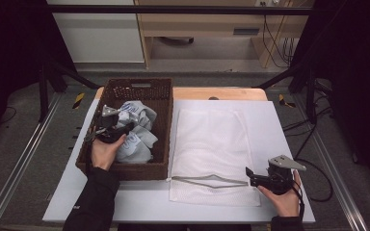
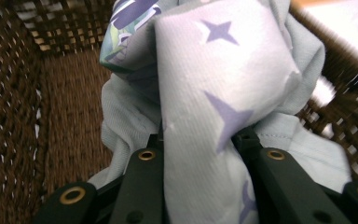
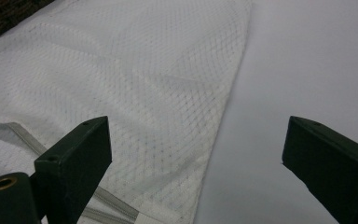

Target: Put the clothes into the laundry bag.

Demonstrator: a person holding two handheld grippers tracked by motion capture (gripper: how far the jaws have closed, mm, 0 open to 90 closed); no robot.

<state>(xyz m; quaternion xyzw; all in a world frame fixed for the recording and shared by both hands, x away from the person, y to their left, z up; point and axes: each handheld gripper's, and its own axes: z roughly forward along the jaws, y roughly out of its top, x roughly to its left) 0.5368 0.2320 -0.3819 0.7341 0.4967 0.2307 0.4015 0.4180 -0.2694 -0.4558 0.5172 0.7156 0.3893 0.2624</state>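
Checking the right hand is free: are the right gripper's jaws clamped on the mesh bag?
No, the right gripper stands open over the mesh bag.

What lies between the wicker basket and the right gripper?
In the high view, the white mesh bag lies flat between the basket and the right gripper.

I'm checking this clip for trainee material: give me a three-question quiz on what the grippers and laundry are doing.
1. True or false: the left gripper is shut on the star-print cloth.
2. Where does that cloth sit? A) in the wicker basket B) on the white mesh bag C) on the floor
3. How do the right gripper jaws stand?

Key: 1 true. 2 A. 3 wide apart, nothing between them, over the mesh bag's edge.
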